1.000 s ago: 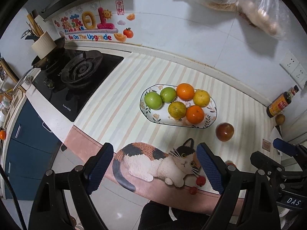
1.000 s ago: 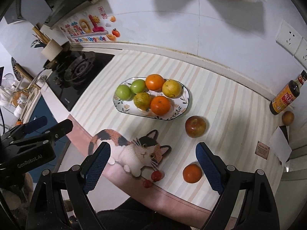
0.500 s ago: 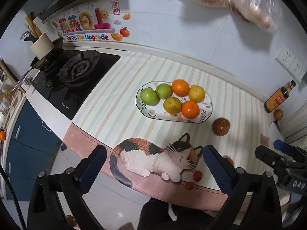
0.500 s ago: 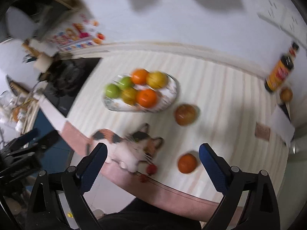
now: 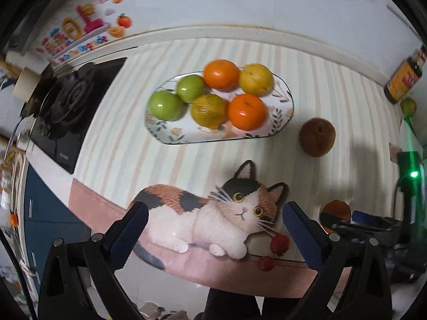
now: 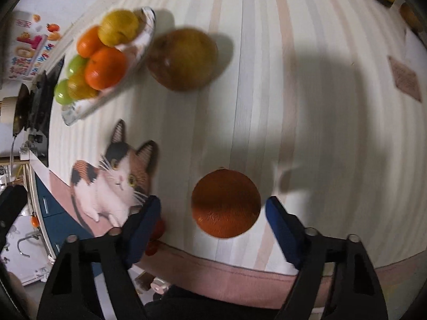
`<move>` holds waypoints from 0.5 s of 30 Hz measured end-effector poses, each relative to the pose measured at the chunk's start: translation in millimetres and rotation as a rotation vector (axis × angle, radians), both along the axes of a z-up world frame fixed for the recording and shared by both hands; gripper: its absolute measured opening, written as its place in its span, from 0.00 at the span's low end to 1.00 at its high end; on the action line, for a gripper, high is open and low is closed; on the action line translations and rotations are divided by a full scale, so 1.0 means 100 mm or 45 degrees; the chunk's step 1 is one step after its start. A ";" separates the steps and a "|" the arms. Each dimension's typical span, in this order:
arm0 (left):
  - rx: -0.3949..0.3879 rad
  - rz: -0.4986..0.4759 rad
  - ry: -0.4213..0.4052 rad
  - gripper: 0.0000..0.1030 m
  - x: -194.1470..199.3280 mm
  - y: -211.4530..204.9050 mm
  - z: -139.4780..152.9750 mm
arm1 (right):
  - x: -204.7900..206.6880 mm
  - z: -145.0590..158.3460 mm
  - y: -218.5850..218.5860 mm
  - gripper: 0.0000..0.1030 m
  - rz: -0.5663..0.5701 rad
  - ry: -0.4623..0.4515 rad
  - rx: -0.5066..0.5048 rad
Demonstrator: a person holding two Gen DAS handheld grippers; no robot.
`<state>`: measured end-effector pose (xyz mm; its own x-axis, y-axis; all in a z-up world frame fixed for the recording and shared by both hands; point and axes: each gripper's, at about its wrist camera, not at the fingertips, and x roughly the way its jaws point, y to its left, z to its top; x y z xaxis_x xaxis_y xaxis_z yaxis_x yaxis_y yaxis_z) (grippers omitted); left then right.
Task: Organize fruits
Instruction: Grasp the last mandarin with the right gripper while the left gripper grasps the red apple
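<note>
A flowered plate (image 5: 285, 109) on the striped mat holds several fruits: two green apples (image 5: 165, 105), oranges (image 5: 246, 110) and yellow citrus. A brown-red apple (image 5: 317, 137) lies on the mat right of the plate, also in the right wrist view (image 6: 182, 58). A loose orange (image 6: 226, 203) lies near the mat's front edge. My right gripper (image 6: 213, 218) is open, low over the mat, with this orange between its fingers, not touching. My left gripper (image 5: 213, 228) is open and empty above the cat picture (image 5: 210, 213).
A gas hob (image 5: 69, 101) is at the left. A sauce bottle (image 5: 404, 80) and a small fruit (image 5: 408, 106) stand at the back right by the wall. The counter's front edge runs just below both grippers.
My right gripper has dropped down and forward to the loose orange, which now sits between its open fingers. My left gripper has moved lower and closer to the mat.
</note>
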<state>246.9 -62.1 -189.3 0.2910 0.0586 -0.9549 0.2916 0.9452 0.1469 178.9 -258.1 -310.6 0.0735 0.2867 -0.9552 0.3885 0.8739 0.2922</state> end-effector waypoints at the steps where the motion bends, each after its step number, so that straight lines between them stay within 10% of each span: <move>1: 0.010 -0.012 0.011 1.00 0.03 -0.06 -0.05 | 0.01 -0.04 0.01 0.68 0.008 0.007 -0.012; 15: -0.086 -0.135 0.196 1.00 0.58 -1.01 -0.51 | -0.03 0.17 -0.80 0.57 -0.129 -0.046 -0.123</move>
